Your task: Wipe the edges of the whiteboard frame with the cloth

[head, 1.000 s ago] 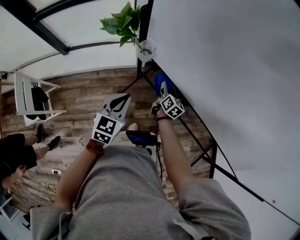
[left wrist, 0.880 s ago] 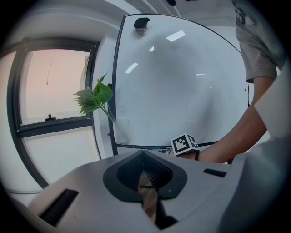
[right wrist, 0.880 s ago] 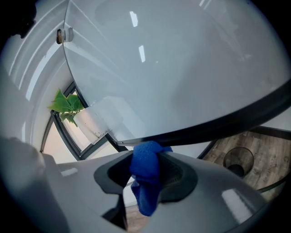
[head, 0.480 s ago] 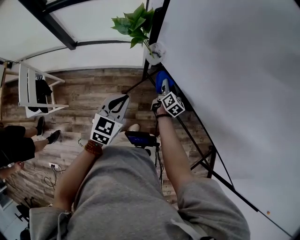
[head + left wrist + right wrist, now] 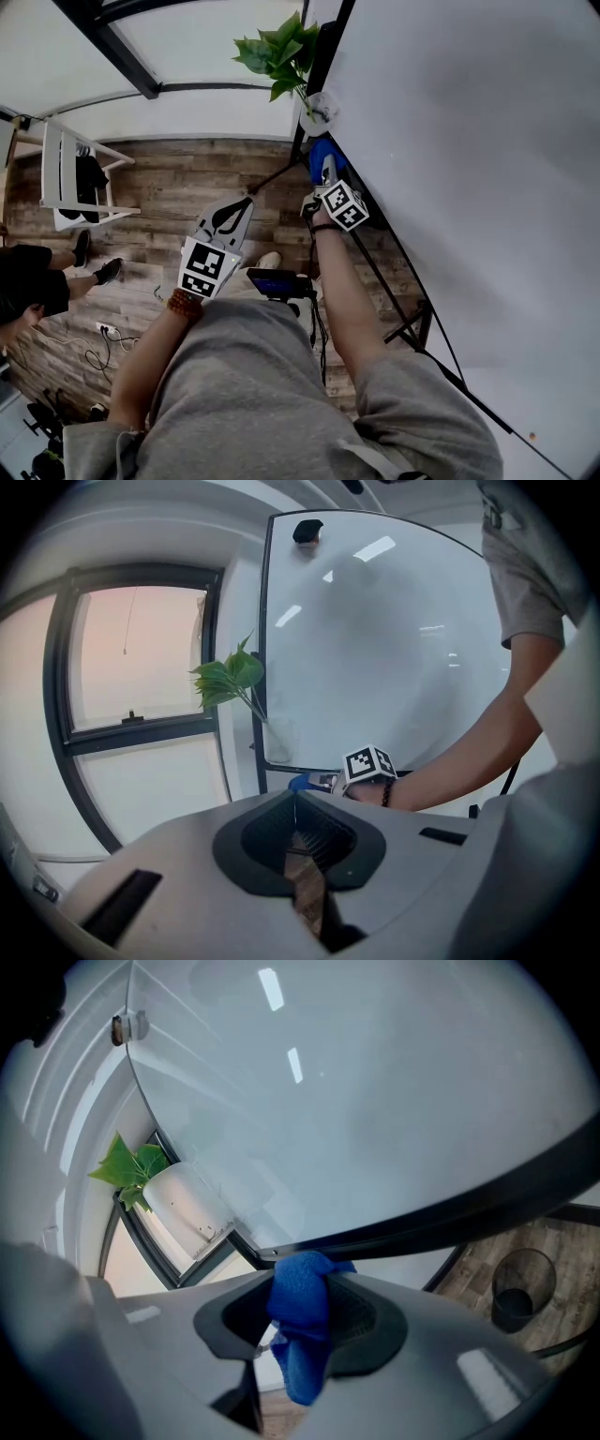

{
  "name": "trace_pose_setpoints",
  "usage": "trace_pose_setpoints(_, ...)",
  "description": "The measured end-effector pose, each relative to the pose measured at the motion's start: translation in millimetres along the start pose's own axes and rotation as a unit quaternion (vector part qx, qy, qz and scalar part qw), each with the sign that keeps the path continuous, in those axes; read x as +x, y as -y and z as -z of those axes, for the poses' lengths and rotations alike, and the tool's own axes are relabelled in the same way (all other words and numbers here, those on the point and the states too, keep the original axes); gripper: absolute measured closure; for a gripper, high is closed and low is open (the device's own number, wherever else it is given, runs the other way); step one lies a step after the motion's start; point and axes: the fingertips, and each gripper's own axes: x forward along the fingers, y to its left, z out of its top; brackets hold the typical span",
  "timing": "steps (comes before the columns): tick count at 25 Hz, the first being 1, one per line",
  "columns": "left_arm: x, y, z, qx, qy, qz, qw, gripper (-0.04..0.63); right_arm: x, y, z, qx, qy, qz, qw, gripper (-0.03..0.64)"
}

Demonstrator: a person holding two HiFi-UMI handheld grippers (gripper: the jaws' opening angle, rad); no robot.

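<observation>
We press the blue cloth [image 5: 302, 1326] against the black lower edge of the whiteboard frame [image 5: 469, 1206], close to the board's left corner. The right tool [image 5: 300, 1305] is clamped on the cloth, whose loose end hangs down between the jaws. A white vase [image 5: 322, 111] holding a green plant [image 5: 279, 49] hangs at that corner, just beyond the cloth. Our left tool [image 5: 295, 803] is held left of the board, above the wooden floor [image 5: 169, 192], its jaws together with nothing between them.
</observation>
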Motion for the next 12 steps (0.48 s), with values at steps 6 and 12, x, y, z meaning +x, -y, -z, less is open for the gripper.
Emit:
trace_pose_setpoints(6,-11,-10,5,-0.007,-0.002,-0.019,0.9998,0.584,18,-11,4,0.003,-0.004,-0.012,1.0,0.46)
trace_pose_setpoints(12,-14,-14,11,-0.012,-0.003,-0.025,0.9996,0.584,33,-23,10,-0.018,-0.022,-0.038,0.999,0.46)
